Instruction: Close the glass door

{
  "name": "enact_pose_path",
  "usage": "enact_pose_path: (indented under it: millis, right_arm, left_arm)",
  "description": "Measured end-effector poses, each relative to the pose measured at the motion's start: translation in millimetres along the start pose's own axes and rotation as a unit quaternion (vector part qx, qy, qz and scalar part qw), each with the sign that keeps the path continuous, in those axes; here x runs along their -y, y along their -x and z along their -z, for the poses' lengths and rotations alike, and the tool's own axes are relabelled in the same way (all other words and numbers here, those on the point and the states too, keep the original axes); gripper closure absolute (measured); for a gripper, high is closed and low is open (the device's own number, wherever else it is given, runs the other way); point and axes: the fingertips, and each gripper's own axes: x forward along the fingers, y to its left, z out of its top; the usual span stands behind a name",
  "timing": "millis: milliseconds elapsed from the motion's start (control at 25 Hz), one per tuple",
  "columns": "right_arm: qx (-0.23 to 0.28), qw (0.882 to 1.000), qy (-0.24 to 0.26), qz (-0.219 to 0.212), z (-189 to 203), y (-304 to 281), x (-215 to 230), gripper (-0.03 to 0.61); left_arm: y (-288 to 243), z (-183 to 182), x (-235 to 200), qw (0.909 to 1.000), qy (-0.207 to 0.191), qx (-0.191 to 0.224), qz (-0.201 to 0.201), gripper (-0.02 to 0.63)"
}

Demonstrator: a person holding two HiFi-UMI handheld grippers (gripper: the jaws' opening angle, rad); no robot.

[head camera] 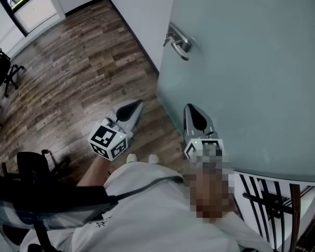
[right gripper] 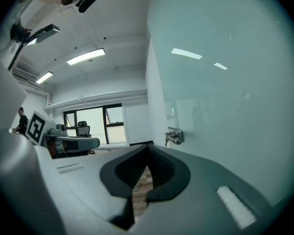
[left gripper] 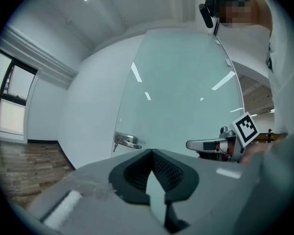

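1. Wood-plank floor (head camera: 79,83) w/ white walls (head camera: 142,9); window (head camera: 29,4) at upper left of head view, black office chair (head camera: 1,70) at left edge.
2. Frosted glass door (head camera: 252,77) fills right half of head view. Its handle-side edge runs down from top centre, next to the white wall; can't tell if it's latched.
3. Metal lever handle (head camera: 178,42) sits on that edge, upper centre of frame.
4. Left gripper (head camera: 131,108): centre-left of head view, over the floor, pointing toward upper right and apart from the door. Marker cube (head camera: 108,139) sits behind it. Fingers pressed together at the tips, nothing between them.
5. Right gripper (head camera: 196,113): just right of centre, below the handle, seen against the door's lower part. Contact w/ the glass can't be told. Fingers pressed together, nothing pinched; only floor shows thru the slot behind the tips.
6. Right gripper view: door is close along the right side, handle just above the jaw tips, well beyond them.
7. Left gripper view: door straight ahead, handle left of the jaw tips.
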Motion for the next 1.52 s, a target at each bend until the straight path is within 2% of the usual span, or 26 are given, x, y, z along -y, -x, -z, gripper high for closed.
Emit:
enact_pose_path:
  millis: [280,520,760,1160,1520]
  right_arm:
    - [0.003,1.000,0.005,-0.017,-0.9,-0.6,20.3,0.569]
    - [-0.021,0.999,0.004,-0.027,15.4,-8.4,35.8,0.569]
    - [-0.022,0.999,-0.015,-0.018,16.0,-39.5,44.2,0.569]
    - [-0.025,0.999,-0.002,0.040,2.1,-118.3,42.0,0.569]
    - [-0.035,0.993,0.016,0.114,-4.8,-146.9,58.5,0.569]
  left_arm:
    - [-13.7,2.8,9.2,0.9999,-0.001,-0.005,-0.010,0.612]
    - [-24.1,13.8,8.1,0.9997,0.004,-0.020,-0.016,0.612]
    - [-48.3,7.0,-22.1,0.9998,-0.001,-0.020,0.002,0.612]
    - [-90.7,-4.6,-95.7,0.9969,-0.015,-0.029,0.072,0.612]
    - [-114.0,-10.9,-126.7,0.9893,-0.006,-0.030,0.143,0.612]
